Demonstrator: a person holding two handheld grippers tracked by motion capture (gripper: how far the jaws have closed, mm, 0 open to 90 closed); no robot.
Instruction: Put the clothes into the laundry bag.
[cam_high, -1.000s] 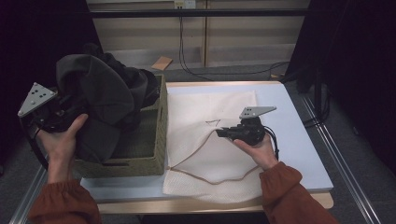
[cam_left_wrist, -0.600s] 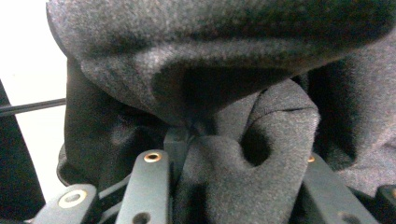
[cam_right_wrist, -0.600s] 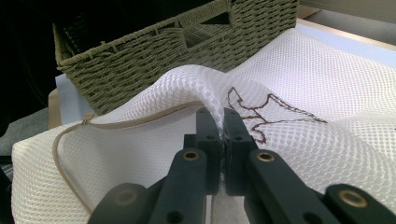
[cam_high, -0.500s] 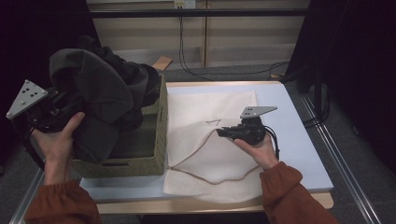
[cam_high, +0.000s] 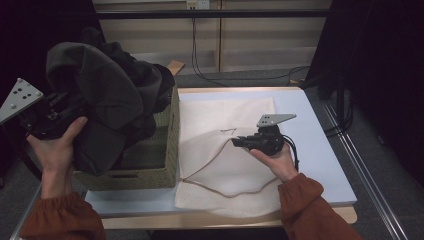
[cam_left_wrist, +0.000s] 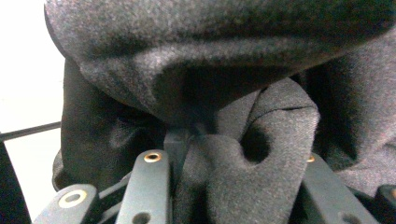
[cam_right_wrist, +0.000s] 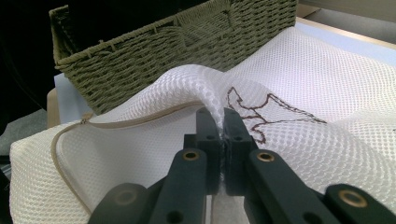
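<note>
Two grips: right gripper (cam_right_wrist: 223, 122) pinched tight on a raised fold of the white mesh bag (cam_high: 227, 165), lifting its zipped edge off the table (cam_high: 320, 150); left gripper (cam_left_wrist: 233, 154) clamped on a bunched wad of dark grey garment (cam_high: 107, 100), held up over the woven green basket (cam_high: 167, 165) at the table's left, just beside the bag

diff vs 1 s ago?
The left gripper, shut on the dark garment, lifted it higher out of the woven basket and slightly leftward. Unchanged: the right gripper stays pinched on the white mesh bag, basket in place.
</note>
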